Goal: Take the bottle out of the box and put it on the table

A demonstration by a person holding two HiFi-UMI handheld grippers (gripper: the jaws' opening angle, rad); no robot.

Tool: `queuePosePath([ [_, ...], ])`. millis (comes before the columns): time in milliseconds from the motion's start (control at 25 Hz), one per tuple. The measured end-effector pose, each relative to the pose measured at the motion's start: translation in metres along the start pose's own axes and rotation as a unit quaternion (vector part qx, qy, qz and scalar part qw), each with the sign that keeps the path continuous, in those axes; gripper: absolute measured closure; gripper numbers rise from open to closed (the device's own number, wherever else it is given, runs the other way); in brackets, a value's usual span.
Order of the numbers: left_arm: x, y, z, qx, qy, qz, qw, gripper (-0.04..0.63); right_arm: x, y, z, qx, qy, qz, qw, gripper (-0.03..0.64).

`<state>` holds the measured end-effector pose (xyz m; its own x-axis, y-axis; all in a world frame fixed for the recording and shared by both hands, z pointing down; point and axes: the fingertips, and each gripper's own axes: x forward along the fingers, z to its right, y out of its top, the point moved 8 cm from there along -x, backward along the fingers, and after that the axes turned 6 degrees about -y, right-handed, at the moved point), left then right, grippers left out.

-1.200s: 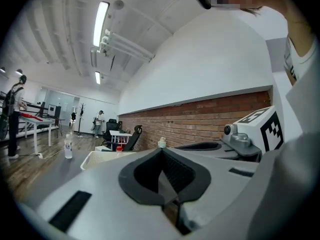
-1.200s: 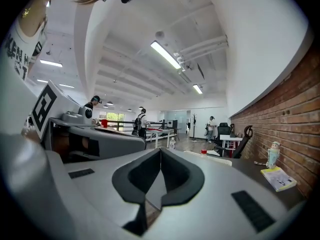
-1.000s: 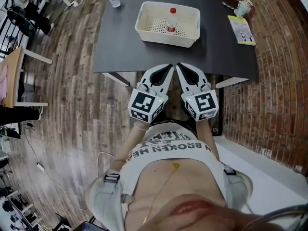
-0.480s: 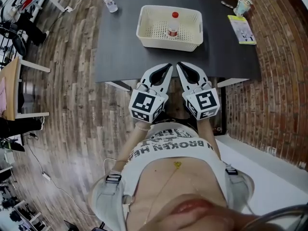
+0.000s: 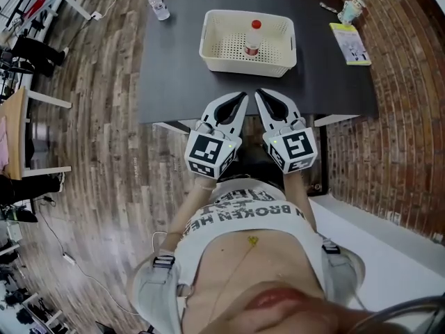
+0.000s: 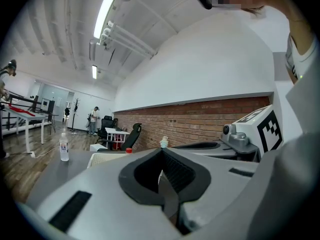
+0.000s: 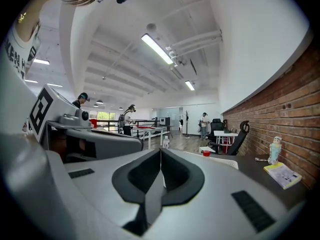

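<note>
Well beyond the closed left claw (image 5: 243, 95) and right claw (image 5: 259, 94), the bottle (image 5: 254, 39) stands in the box (image 5: 210, 42).

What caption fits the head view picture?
Left gripper and right gripper, both shut, face a red-capped bottle standing in the white basket on the table.

Bright, even light from ceiling tube lamps (image 6: 105, 14), strong fisheye bending at edges, distant background perhaps slightly soft

red-capped bottle (image 5: 253, 39) upright inside box (image 5: 247, 67) on dark table (image 5: 174, 68). clear bottle (image 5: 158, 5) left of box, yellow booklet (image 5: 350, 44) right of it. left gripper (image 5: 243, 97) and right gripper (image 5: 259, 94) on near side of box, clear of it, jaws probably together.
</note>
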<state>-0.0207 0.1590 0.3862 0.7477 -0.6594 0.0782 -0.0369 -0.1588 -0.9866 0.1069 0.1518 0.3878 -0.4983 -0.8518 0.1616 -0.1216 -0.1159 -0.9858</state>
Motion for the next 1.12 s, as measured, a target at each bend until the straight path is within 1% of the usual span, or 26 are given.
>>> queuePosePath([
  [200,0.008,0.0,-0.009,0.001,0.006,-0.006,1.0,0.597,0.014,-0.001,0.009,-0.001,0.013,-0.007,1.0,0.607],
  [440,0.026,0.0,-0.03,-0.01,0.024,-0.01,0.9996,0.597,0.041,0.0,0.027,0.008,0.028,-0.004,1.0,0.607],
  [680,0.062,0.005,-0.052,-0.013,0.033,-0.015,0.9992,0.595,0.07,0.0,0.058,0.016,0.043,-0.004,0.999,0.607],
  [880,0.101,0.011,-0.067,-0.017,0.039,-0.013,0.999,0.597,0.092,0.001,0.095,0.015,0.05,-0.008,0.999,0.607],
  [1120,0.138,0.03,-0.081,-0.009,0.05,-0.008,0.9987,0.597,0.118,0.016,0.132,0.01,0.06,-0.002,0.998,0.607],
])
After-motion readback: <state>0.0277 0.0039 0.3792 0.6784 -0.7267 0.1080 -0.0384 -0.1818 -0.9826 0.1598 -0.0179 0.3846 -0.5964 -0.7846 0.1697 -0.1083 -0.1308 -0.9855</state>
